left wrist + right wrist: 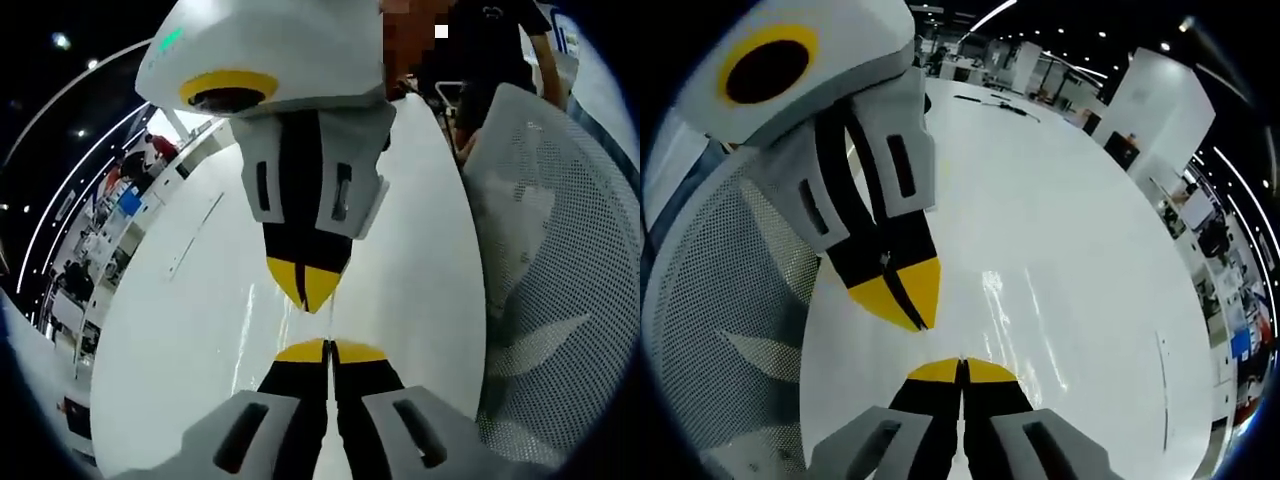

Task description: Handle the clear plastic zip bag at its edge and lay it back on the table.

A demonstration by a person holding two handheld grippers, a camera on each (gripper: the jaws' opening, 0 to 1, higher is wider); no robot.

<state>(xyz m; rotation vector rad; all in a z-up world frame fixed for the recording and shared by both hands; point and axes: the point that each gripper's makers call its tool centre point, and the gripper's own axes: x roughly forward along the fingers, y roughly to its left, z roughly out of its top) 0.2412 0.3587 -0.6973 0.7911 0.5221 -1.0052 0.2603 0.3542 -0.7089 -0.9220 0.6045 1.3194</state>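
Grippers tip to tip over white tabletop [190, 330] | left gripper [327, 352] jaws pressed together | right gripper [962, 370] jaws likewise | clear zip bag [1015, 320] faint between them, grip unclear

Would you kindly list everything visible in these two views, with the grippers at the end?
Clear plastic zip bag: one, transparent and glossy, stretched between the two grippers' tips above the table.
Table: one, white, beneath both grippers.
Mesh chair: one, white perforated back, beside the table.
Person: one, dark clothing, past the table's far end.
Background desks and equipment: several, too small to identify.
Left hand-held gripper: one, grey and black with yellow tips, jaws closed on the bag's edge.
Right hand-held gripper: one, same colours, jaws closed on the bag's edge.
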